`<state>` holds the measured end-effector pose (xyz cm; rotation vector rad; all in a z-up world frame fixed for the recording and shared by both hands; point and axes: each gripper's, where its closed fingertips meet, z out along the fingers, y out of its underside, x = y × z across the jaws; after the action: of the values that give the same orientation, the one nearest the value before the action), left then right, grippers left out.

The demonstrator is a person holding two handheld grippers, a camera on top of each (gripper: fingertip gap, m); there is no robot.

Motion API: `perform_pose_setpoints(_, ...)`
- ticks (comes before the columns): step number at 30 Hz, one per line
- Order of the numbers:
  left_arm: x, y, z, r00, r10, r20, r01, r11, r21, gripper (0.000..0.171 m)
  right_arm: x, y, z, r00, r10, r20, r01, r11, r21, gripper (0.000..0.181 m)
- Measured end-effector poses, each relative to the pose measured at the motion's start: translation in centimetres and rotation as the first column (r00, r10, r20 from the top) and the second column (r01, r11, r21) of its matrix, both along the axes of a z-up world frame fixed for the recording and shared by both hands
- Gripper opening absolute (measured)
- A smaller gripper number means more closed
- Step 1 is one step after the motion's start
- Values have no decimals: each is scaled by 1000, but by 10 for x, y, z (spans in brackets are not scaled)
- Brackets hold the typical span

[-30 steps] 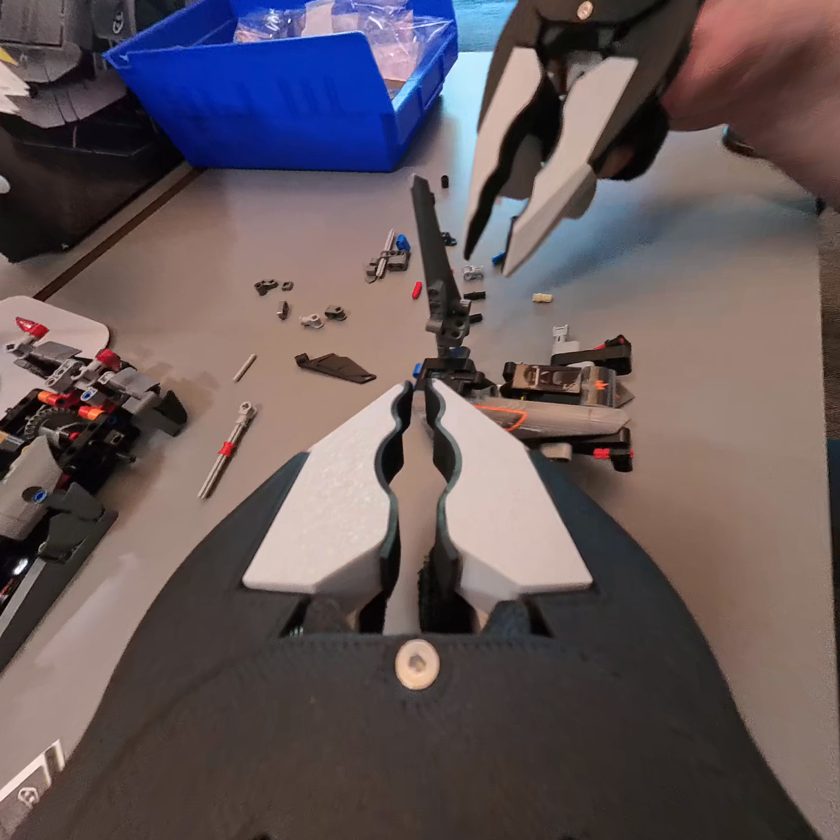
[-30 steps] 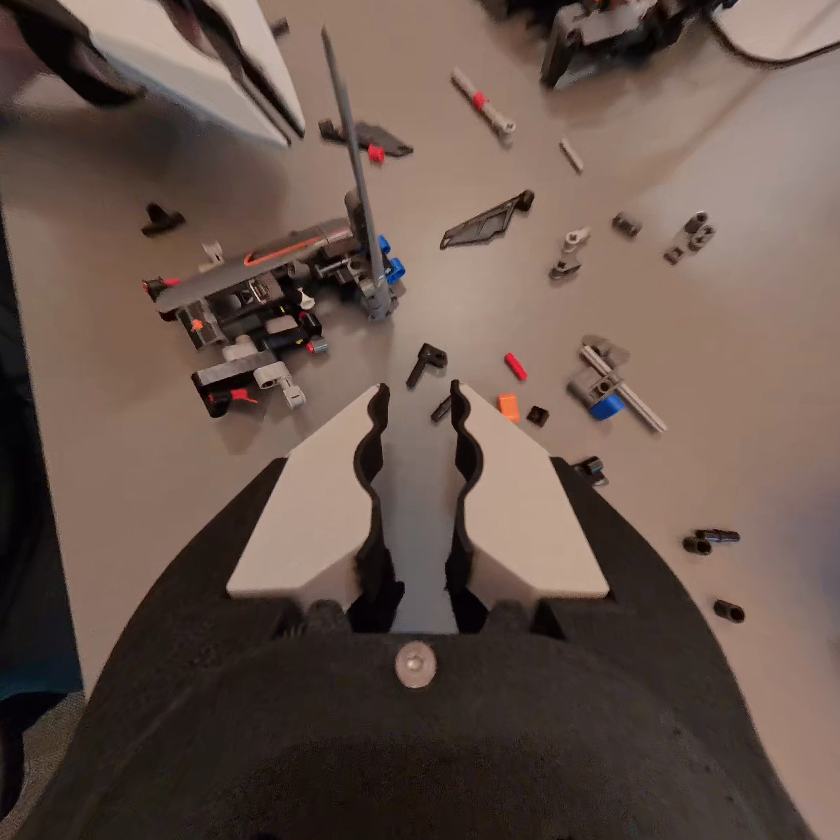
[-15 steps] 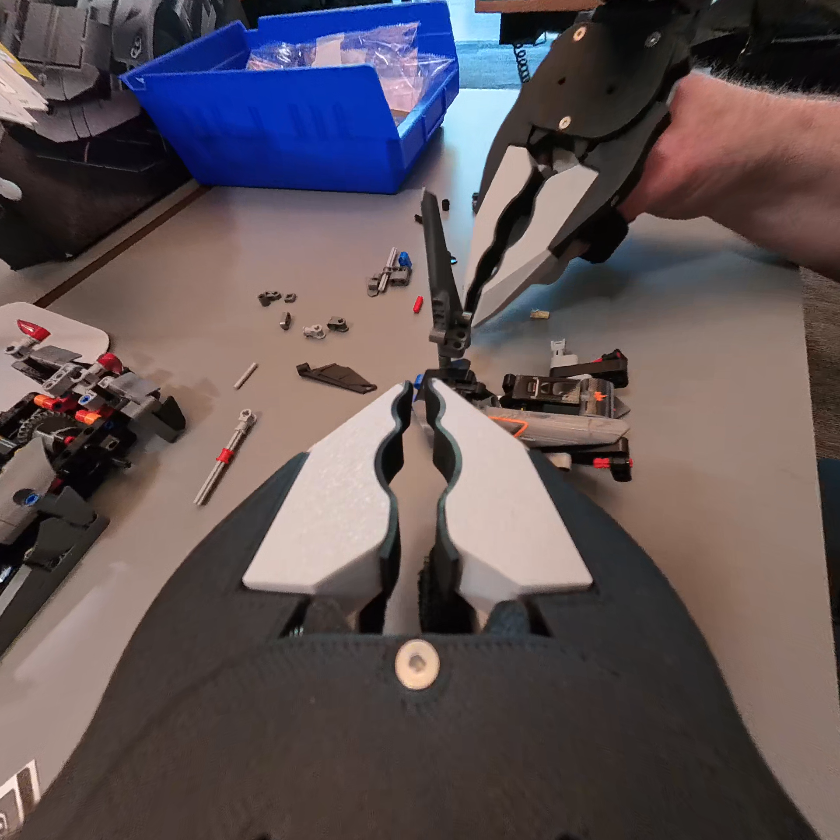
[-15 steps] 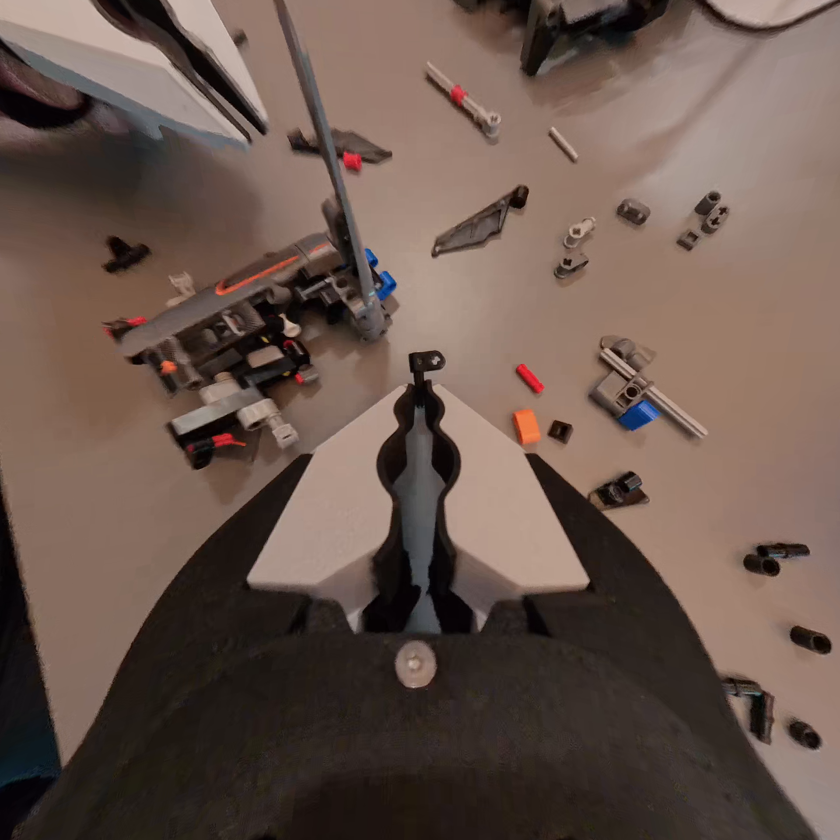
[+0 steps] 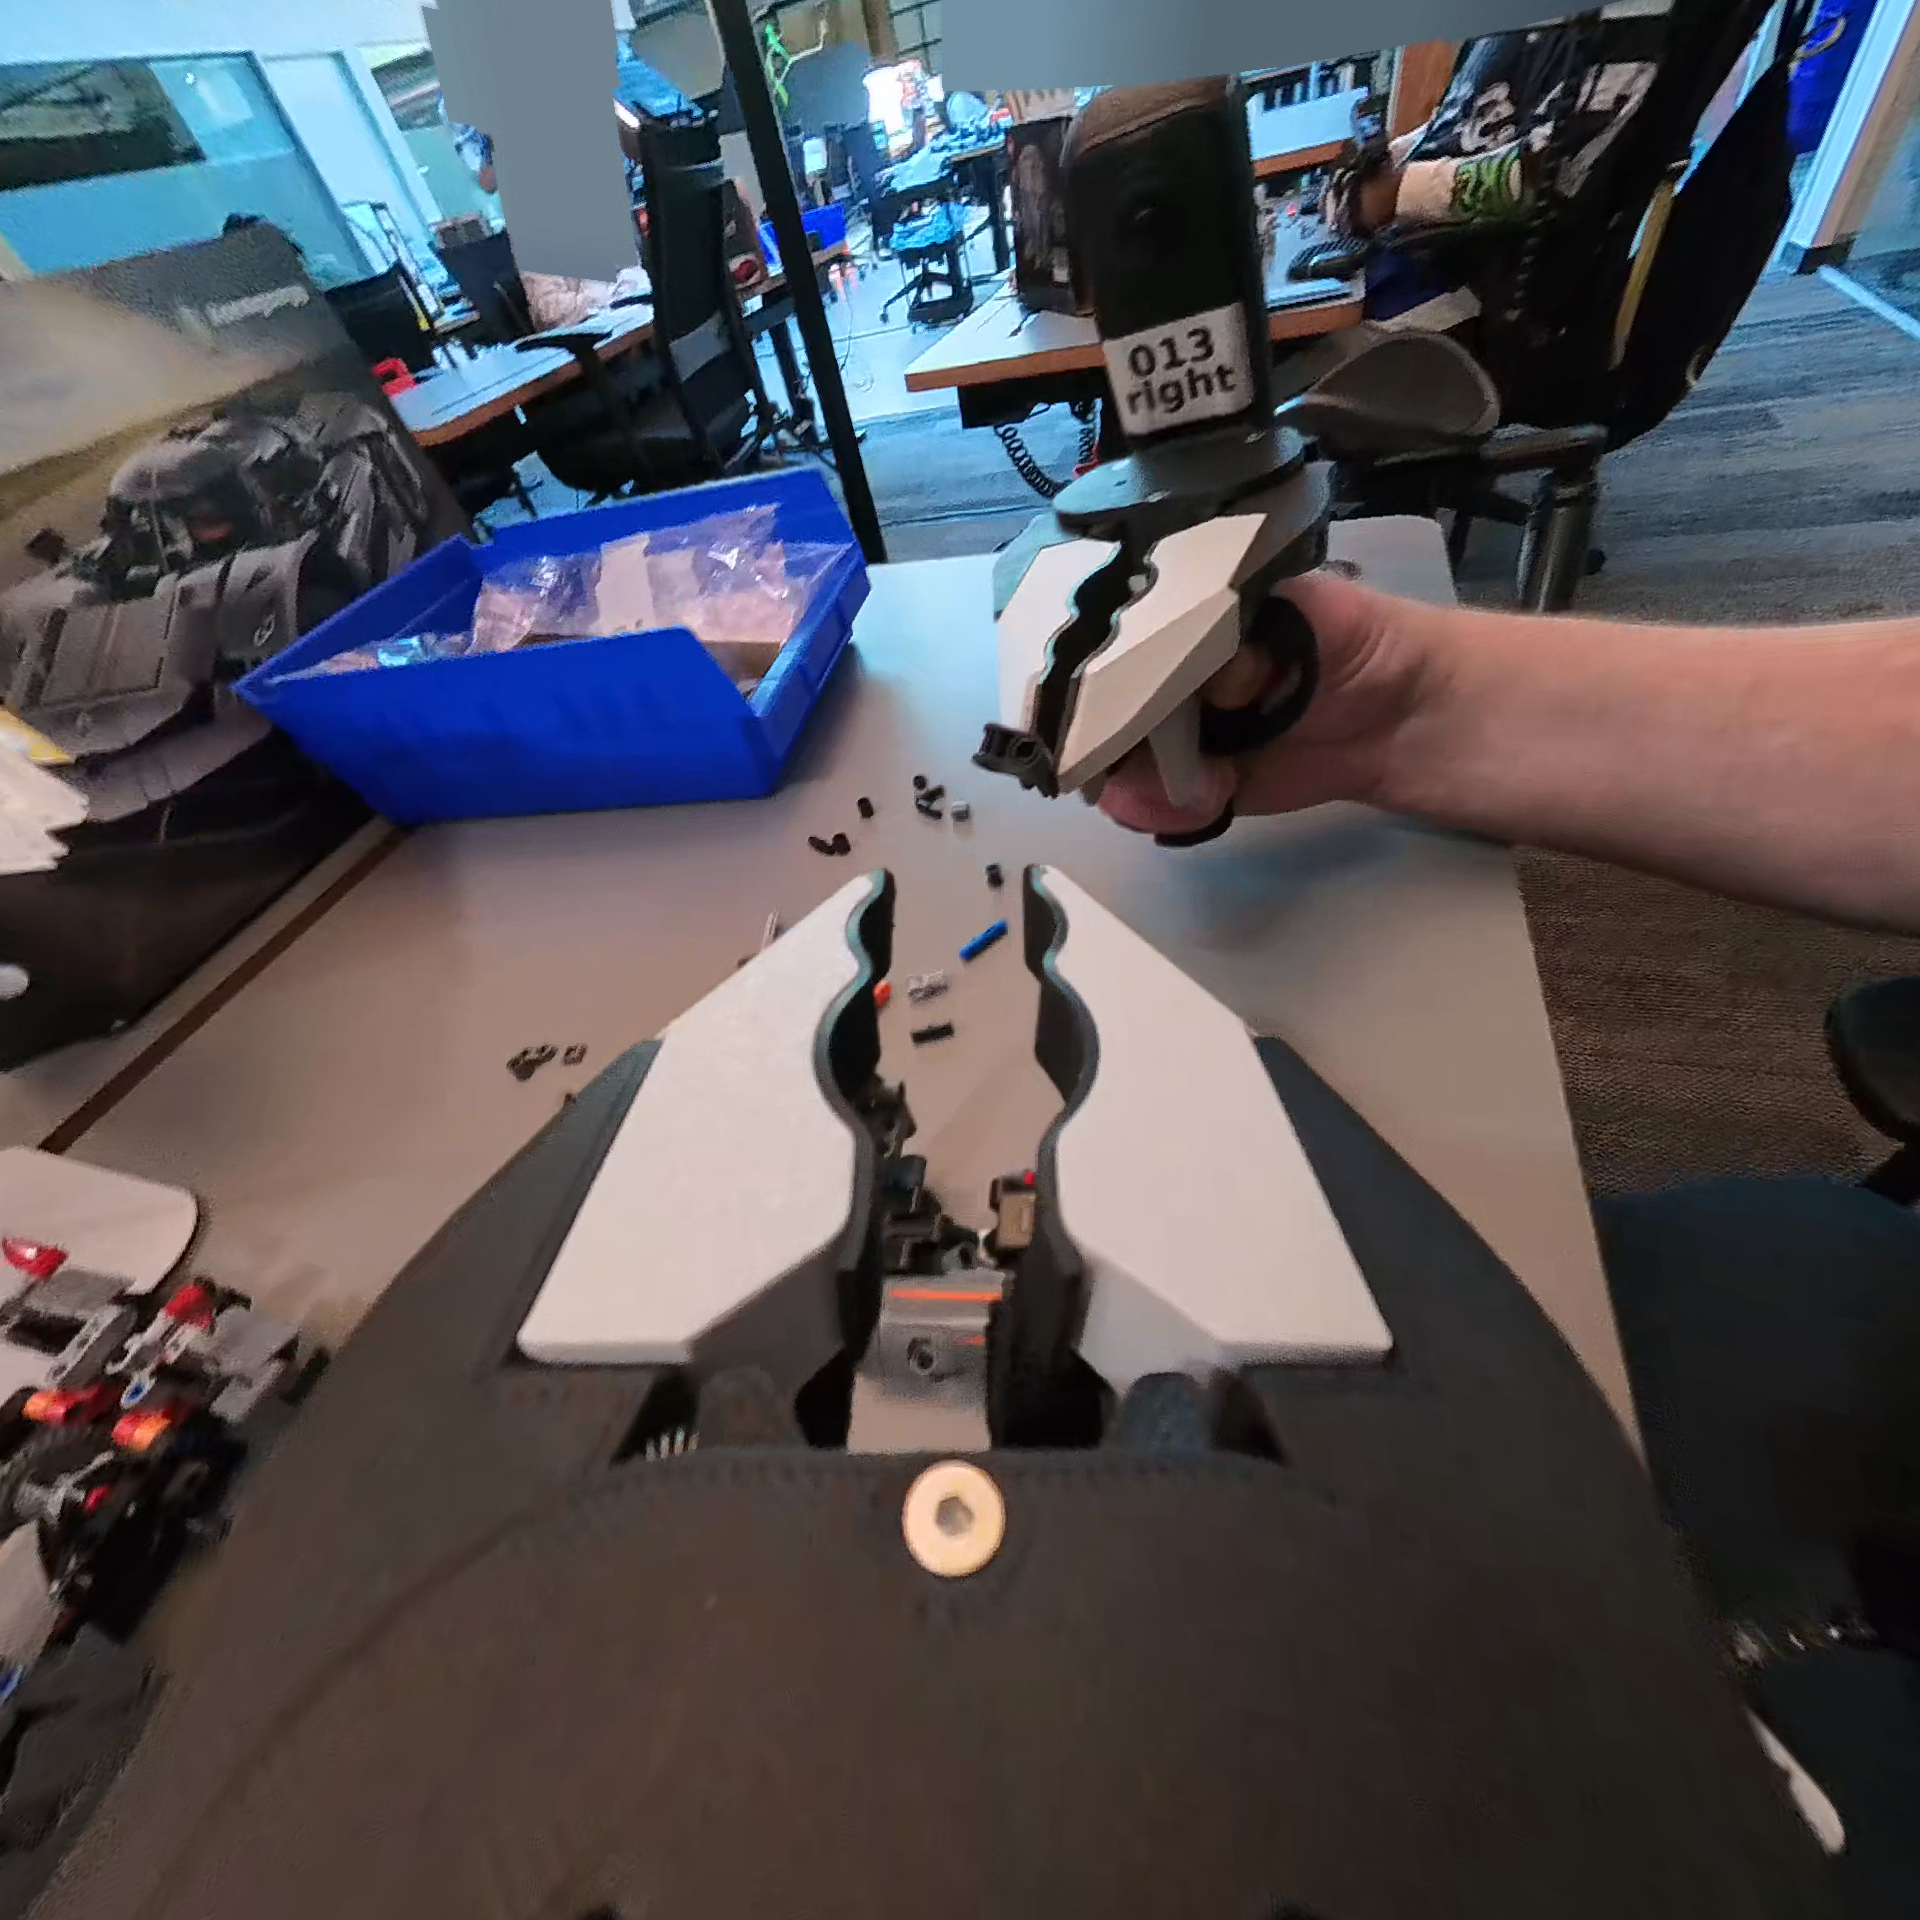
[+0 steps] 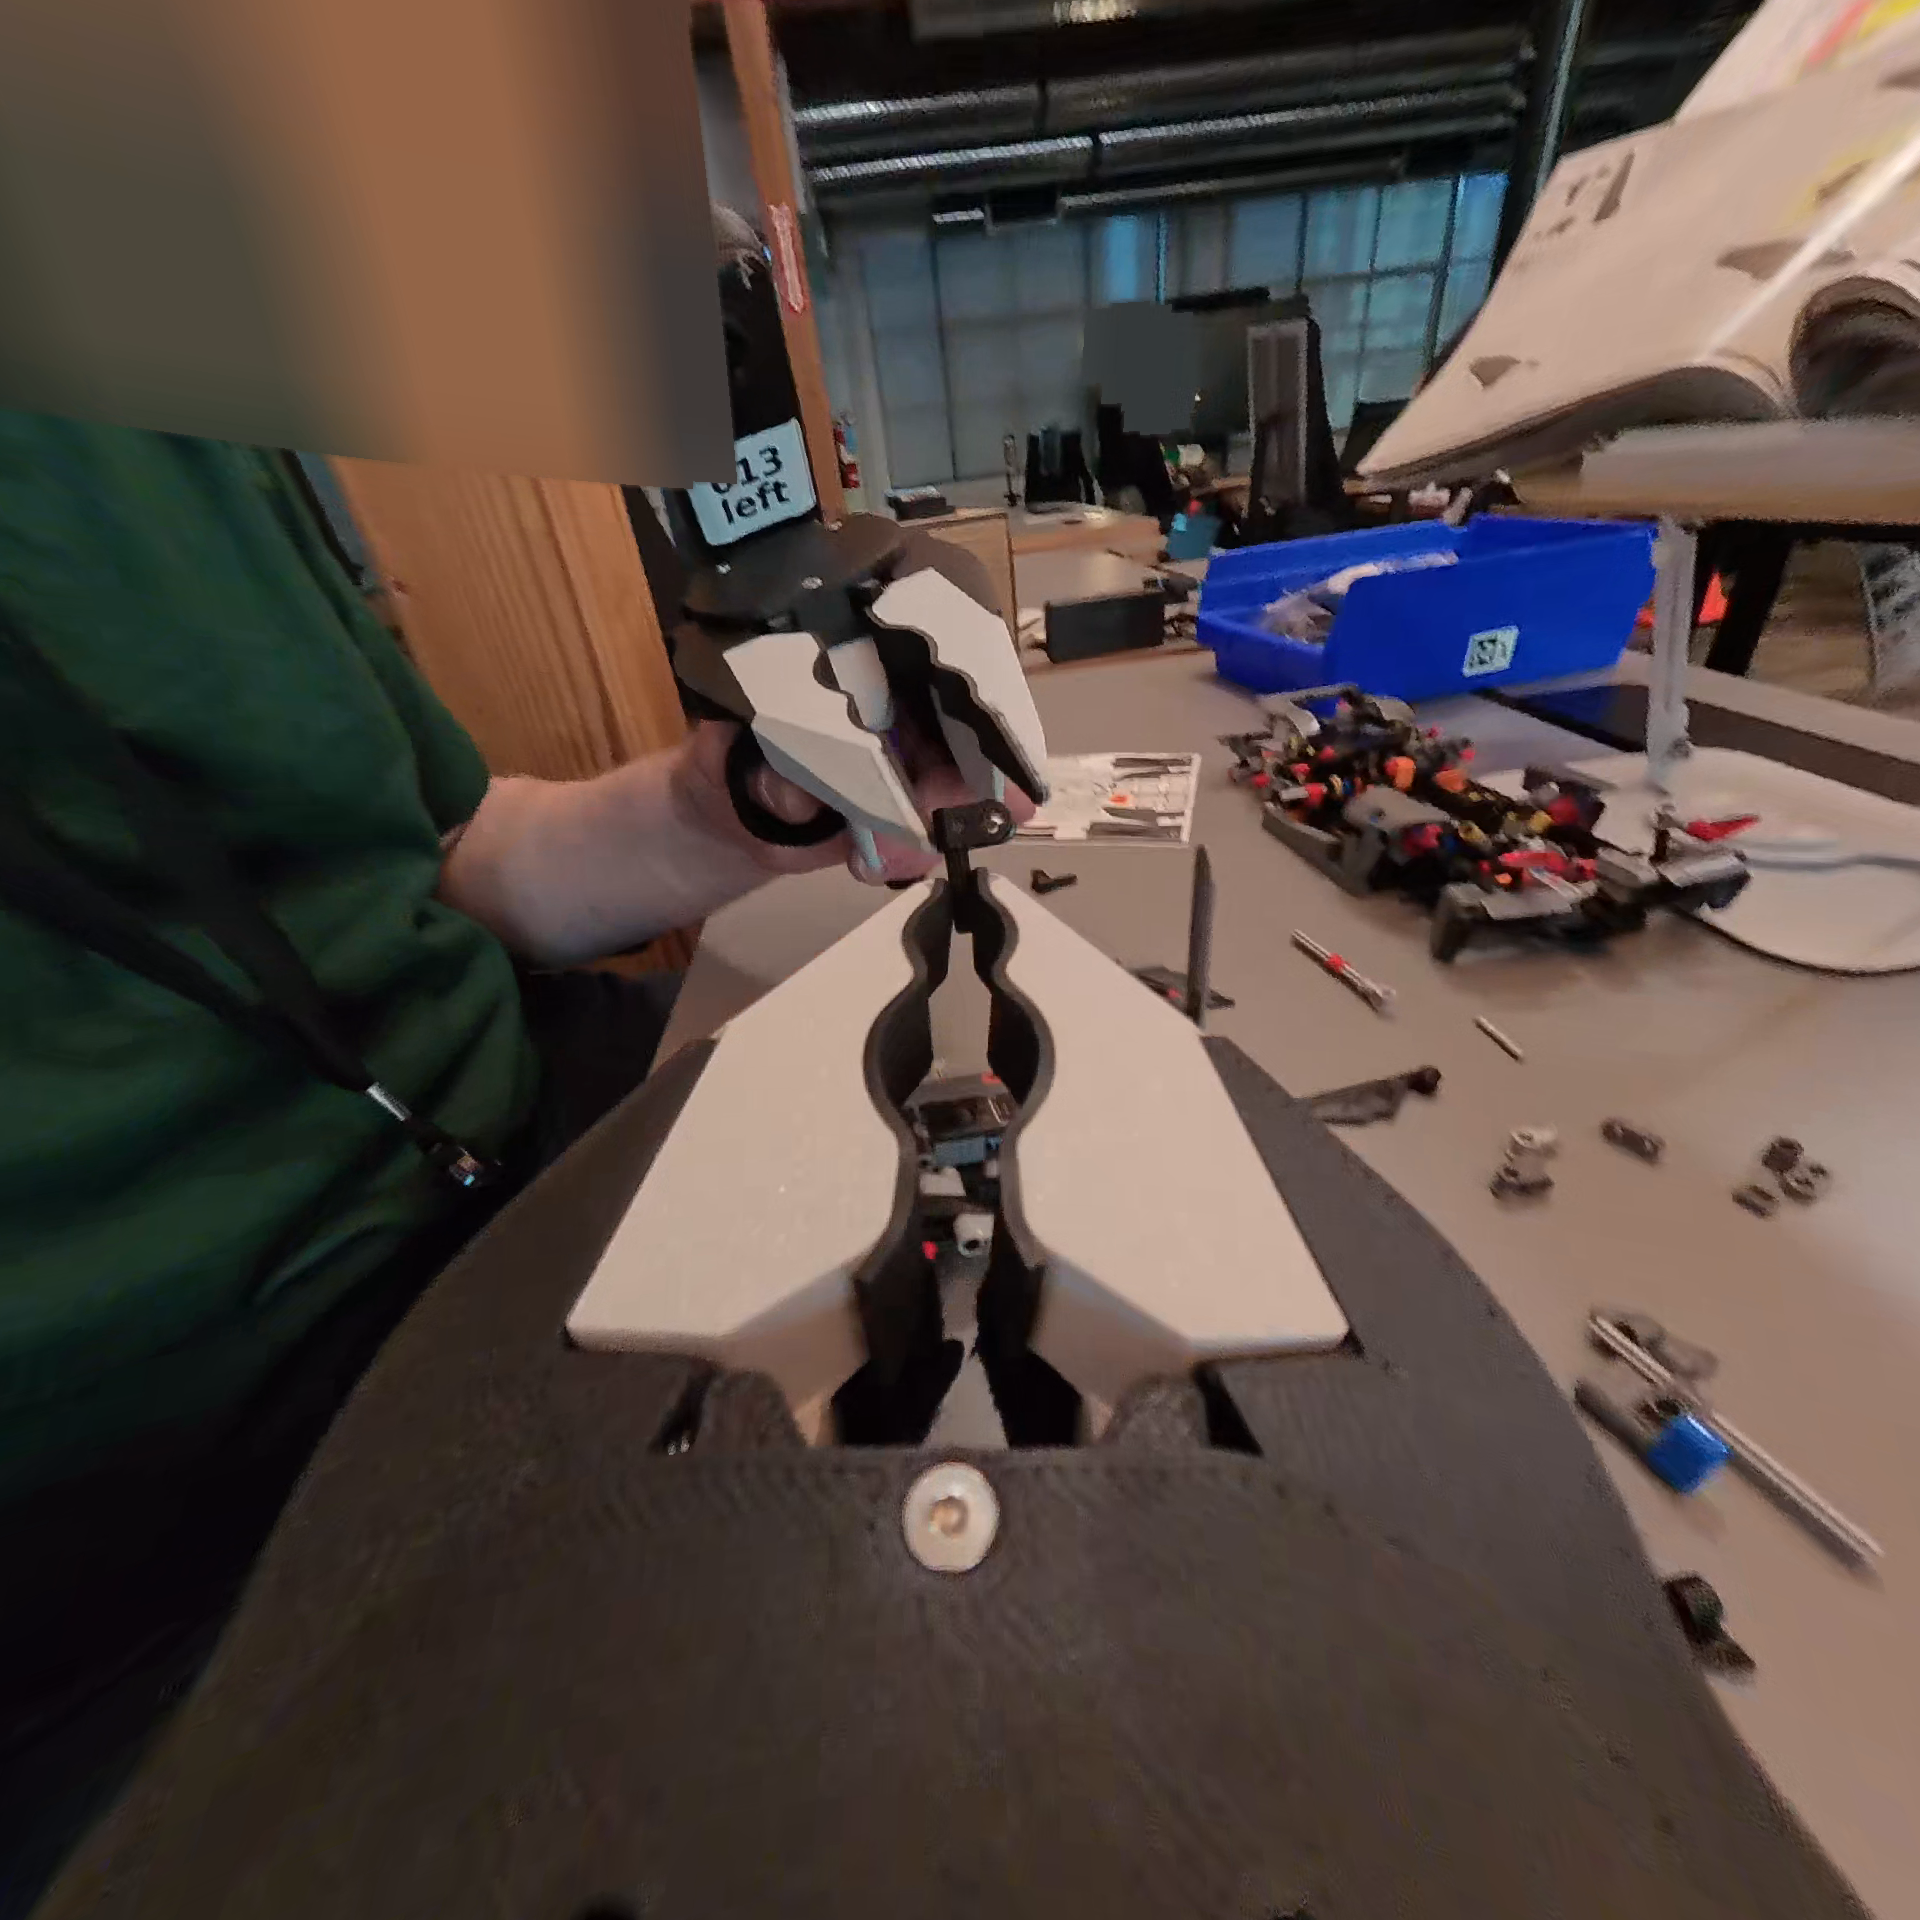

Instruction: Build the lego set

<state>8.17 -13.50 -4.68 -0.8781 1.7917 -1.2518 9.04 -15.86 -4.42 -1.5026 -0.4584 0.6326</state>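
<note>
Black connector piece, light and stiff, sits pinched by its stem in the right gripper; left gripper gapes, seemingly empty

We saw the bin at table's far left w/ bags in it, loose pcs in front, big chassis build left of those, sub-assembly nearest, below left gripper.
</note>
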Motion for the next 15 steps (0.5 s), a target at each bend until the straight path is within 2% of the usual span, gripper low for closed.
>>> perform_pose_setpoints(8, -6, -26, 19, 996, -72, 52, 73, 997, -20, 24, -18, -9, 18, 996, 89, -27, -87, 993, 77, 2)
perform_pose_setpoints(15, -10, -36, 23, 991, -121, 62, 123, 992, -41, 24, -28, -9, 15, 993, 121, -17, -120, 991, 63, 2)
